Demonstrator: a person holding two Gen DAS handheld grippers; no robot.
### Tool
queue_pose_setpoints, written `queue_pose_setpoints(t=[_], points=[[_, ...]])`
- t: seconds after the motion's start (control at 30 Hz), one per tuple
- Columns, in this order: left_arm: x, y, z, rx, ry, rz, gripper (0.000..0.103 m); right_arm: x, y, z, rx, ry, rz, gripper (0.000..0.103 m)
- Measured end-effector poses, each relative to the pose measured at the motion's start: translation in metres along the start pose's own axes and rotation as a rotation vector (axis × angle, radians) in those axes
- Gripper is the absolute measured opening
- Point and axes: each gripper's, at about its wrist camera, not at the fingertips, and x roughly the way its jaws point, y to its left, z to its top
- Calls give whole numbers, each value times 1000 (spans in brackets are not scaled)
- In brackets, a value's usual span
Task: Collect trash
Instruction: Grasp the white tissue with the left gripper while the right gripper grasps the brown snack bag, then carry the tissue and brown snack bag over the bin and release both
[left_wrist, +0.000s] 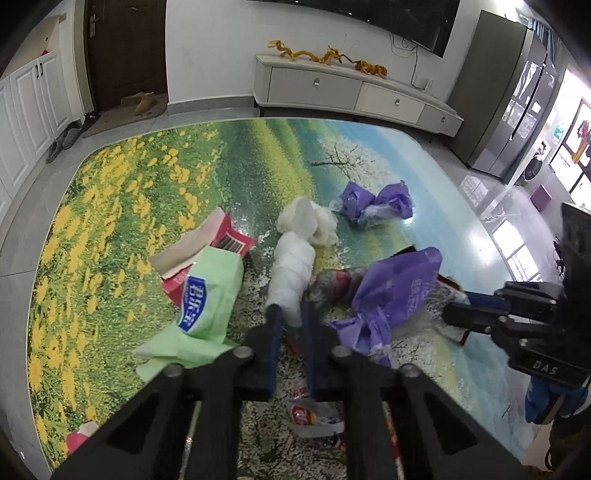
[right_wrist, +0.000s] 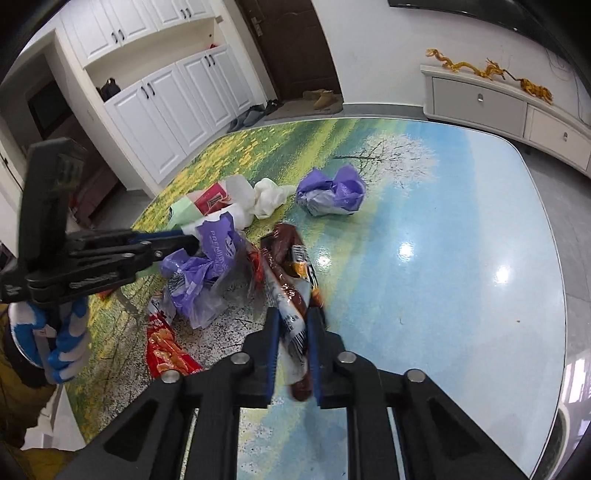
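Note:
Trash lies on a table with a landscape print (left_wrist: 122, 206). My left gripper (left_wrist: 290, 314) is shut on a white crumpled paper wad (left_wrist: 293, 273). Beside it lie a green tissue pack (left_wrist: 207, 295), a red carton (left_wrist: 218, 240), a purple plastic bag (left_wrist: 391, 295) and a second purple bag (left_wrist: 376, 201) farther back. My right gripper (right_wrist: 293, 317) is shut on a brown snack wrapper (right_wrist: 286, 273) and holds it over the table (right_wrist: 443, 258). The left gripper also shows in the right wrist view (right_wrist: 184, 242), next to the purple bag (right_wrist: 207, 273).
An orange snack wrapper (right_wrist: 164, 350) lies at the near left. A clear wrapper with a red label (left_wrist: 314, 413) lies under my left gripper. A white TV cabinet (left_wrist: 351, 92), white cupboards (right_wrist: 166, 99) and a grey fridge (left_wrist: 506, 96) stand around the table.

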Motion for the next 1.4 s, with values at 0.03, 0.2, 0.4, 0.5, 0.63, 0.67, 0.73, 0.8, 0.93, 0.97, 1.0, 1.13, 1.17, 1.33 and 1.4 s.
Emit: queue_pose_setpoints(t=[0.03,0.2,0.4,0.5,0.63,0.67,0.73,0.8,0.93,0.97,1.0,1.13,1.17,1.33,1.4], points=[[3,0,0,-4,2,5,1,-3,-1,-2,3,-9,-2,10],[-6,0,0,-34,-45,0,0,-26,-6,-9,20,-55,26,8],[-51,-1,5,-55,-139,-23,0,-67,-3,-16,31,-146,61,7],[-83,-11,6,-38,-191,-49,0,-93,-4,-26,43,-194,60,7],[-111,-42,6,36,-229,-97,0,-130,-23,-50,99,-252,12,7],[-115,-57,6,64,-229,-127,0,-140,-30,-59,122,-267,-10,7],[-114,-89,4,117,-214,-178,0,-157,-49,-79,183,-287,-54,7],[-106,-120,1,165,-184,-233,0,-172,-71,-102,257,-301,-101,7],[-78,-193,-5,270,-101,-329,0,-198,-121,-154,419,-310,-216,7],[-67,-219,-7,304,-72,-356,0,-203,-134,-167,455,-308,-244,8],[-60,-236,-8,325,-52,-374,0,-206,-146,-178,491,-305,-265,7],[-28,-310,-12,419,41,-428,1,-214,-196,-217,630,-294,-316,8],[-18,-332,-14,447,65,-435,1,-214,-206,-224,658,-295,-318,8],[14,-396,-19,517,134,-443,1,-212,-243,-236,726,-285,-327,8],[26,-417,-20,538,155,-437,1,-210,-251,-240,737,-281,-326,8]])
